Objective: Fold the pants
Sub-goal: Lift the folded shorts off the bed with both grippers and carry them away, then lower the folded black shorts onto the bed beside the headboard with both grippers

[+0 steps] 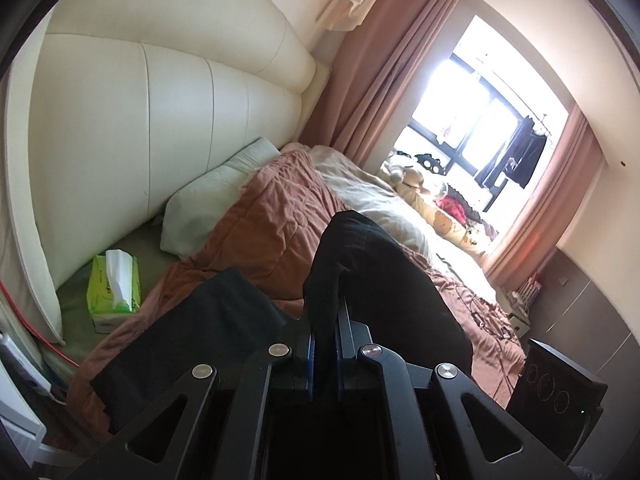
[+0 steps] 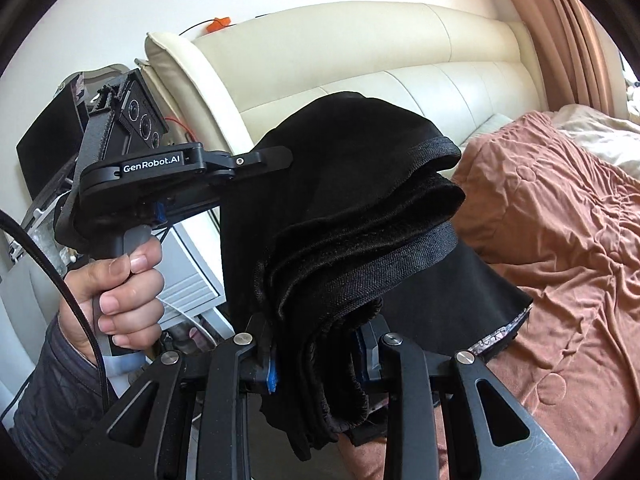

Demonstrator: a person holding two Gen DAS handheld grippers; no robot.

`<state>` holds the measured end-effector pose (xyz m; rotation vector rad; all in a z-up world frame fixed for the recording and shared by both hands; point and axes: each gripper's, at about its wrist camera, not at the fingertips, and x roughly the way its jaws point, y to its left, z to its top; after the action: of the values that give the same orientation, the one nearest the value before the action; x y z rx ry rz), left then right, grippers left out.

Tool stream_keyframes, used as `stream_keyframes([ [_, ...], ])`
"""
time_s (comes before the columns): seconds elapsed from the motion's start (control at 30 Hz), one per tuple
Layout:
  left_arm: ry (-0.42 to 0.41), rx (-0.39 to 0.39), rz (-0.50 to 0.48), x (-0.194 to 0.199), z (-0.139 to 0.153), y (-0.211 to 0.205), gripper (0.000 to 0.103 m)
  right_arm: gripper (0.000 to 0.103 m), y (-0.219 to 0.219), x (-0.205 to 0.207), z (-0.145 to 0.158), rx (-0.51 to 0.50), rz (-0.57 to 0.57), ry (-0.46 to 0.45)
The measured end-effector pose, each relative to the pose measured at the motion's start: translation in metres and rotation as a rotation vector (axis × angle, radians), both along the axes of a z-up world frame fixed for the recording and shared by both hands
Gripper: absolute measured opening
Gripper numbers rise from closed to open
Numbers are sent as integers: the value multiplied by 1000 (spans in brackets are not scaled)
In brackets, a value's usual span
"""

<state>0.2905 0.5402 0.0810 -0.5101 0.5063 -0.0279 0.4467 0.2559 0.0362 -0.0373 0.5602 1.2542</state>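
Both tools were up off the bed [image 1: 276, 216], and the black pants [image 2: 360, 216] hung between them. My left tool [image 1: 325, 344] had its jaws nearly together, clamped on a thin edge of the dark cloth, which rose in a hump just beyond the tips and draped away to the right. My right tool [image 2: 316, 360] was clamped on a thick bunch, several layers with ribbed hems stacked one over another, so its jaws stood a little apart around the wad. In the right wrist view my left hand [image 2: 120, 280] gripped the handle of the other tool at the left, its fingers reaching into the same cloth.

I judged this the carry of a fold: the pants were doubled over and lifted, not yet laid down. A flat dark panel of them seemed to rest on the brown quilt [image 2: 560, 220] at the near left, beside the green tissue pack [image 1: 114, 286].

The next move called for bringing both ends down together onto the quilt, keeping the cloth taut so the layers landed square, then letting go. The thick bunch on the right could slump as it released.
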Motion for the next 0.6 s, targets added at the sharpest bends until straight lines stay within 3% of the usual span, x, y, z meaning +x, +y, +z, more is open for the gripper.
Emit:
stream_keyframes([
  [0.27, 139, -17, 12, 68, -50, 25, 7, 25, 43, 54, -41, -15, -32, 158],
  [0.6, 242, -27, 24, 128, -91, 35, 7, 25, 61, 105, -70, -28, -61, 244],
])
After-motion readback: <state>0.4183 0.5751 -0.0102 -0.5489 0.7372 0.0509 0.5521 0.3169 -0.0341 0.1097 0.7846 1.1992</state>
